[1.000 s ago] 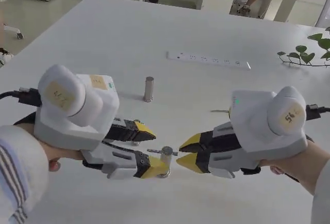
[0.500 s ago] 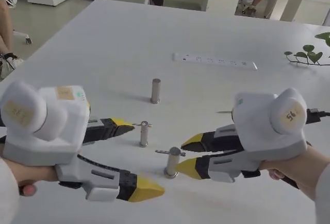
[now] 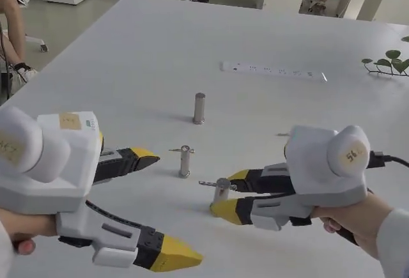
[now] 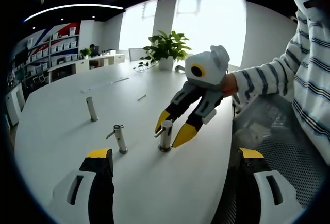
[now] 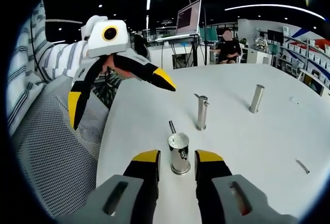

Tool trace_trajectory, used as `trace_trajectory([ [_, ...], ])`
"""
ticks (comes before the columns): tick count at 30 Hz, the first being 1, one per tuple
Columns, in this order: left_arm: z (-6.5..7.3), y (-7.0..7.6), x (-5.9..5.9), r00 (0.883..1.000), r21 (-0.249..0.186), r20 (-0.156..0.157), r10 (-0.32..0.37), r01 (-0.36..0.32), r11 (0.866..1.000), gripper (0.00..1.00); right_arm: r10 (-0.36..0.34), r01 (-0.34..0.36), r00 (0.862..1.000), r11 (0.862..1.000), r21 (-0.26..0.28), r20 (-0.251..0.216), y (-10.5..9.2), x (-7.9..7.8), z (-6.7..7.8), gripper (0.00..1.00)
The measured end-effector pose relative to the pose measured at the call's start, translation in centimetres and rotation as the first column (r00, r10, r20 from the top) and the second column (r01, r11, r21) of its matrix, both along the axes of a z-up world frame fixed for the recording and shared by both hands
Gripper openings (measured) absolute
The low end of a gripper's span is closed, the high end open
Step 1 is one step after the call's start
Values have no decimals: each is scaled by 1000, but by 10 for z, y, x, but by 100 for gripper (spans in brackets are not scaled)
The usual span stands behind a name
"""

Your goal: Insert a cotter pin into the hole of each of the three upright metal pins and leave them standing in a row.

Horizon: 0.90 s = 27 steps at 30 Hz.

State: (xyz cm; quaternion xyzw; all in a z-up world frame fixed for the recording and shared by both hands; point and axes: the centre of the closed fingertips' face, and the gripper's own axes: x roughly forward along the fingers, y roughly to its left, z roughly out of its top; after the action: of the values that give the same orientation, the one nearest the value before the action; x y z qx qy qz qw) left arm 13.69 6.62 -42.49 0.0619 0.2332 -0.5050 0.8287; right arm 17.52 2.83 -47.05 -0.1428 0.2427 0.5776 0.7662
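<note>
Jaws of the right gripper stand narrowly apart on either side of the nearest metal pin, which is upright on the white surface. In the right gripper view a thin gap shows on each side, so they bracket the pin without clamping it. A cotter pin pokes sideways through that pin's top. The left gripper hangs close to the person, jaws spread wide with nothing between them. Just beyond, the middle metal pin stands with a second cotter pin across its head. Farther back the far metal pin is upright too, and the three make a slanted row. A loose cotter pin lies on the surface between the right gripper and a power strip.
</note>
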Motion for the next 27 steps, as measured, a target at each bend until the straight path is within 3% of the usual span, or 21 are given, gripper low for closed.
trace_trajectory([
  [9,-4,8,-4,1000,34,-8,9,-9,999,99,-10,11,1000,1000,18,-16,7,4,-11,17],
  [13,-2,9,-3,1000,28,-6,17,-17,999,99,-17,18,1000,999,37,-23,8,5,-12,12],
  [17,-2,9,-3,1000,25,-7,23,-22,999,99,17,-18,1000,999,28,26,9,4,-11,10],
  [19,-3,10,-2,1000,31,-11,28,-27,999,99,31,-31,999,999,22,38,9,3,-11,9],
  [24,0,11,1,998,-8,-16,59,-59,998,99,68,-67,995,998,-9,69,9,3,-10,9],
  [27,0,13,2,998,-2,-10,63,-63,998,99,69,-67,995,998,-19,74,8,5,-10,9],
])
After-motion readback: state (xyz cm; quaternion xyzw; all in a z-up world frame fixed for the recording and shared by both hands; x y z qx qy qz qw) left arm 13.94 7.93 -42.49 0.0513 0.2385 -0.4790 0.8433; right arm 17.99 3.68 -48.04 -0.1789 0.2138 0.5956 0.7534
